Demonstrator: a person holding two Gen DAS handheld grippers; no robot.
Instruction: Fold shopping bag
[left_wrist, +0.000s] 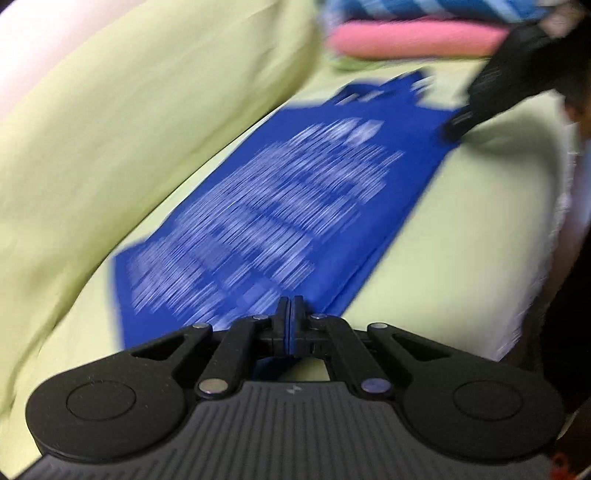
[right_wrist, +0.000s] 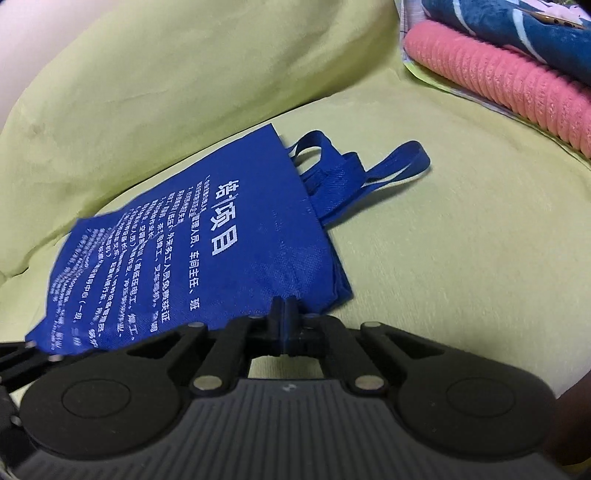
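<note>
Your blue shopping bag (right_wrist: 207, 236) lies flat on the pale green bed cover (right_wrist: 443, 258), already narrowed to a long strip. In the right wrist view its long axis runs from the lower left of the frame up to the handles (right_wrist: 369, 170) near the centre. Both grippers sit on the same long edge. Your right gripper (right_wrist: 284, 314) has its jaws together with blue cloth showing between them, so it looks pinched on the near edge of the bag. Your left gripper (left_wrist: 291, 314) is likewise closed, with a sliver of blue in the seam at the bag's bottom end; that view is motion-blurred, so read the grip as likely, not certain. From the left, the bag stretches away to the upper right, where your right gripper appears again.

The fabric is thin non-woven cloth with white print, limp and creasing easily. A ribbed pink roll (right_wrist: 517, 92) and a folded blue towel (right_wrist: 517, 29) are stacked at the upper right, well apart from the bag.
</note>
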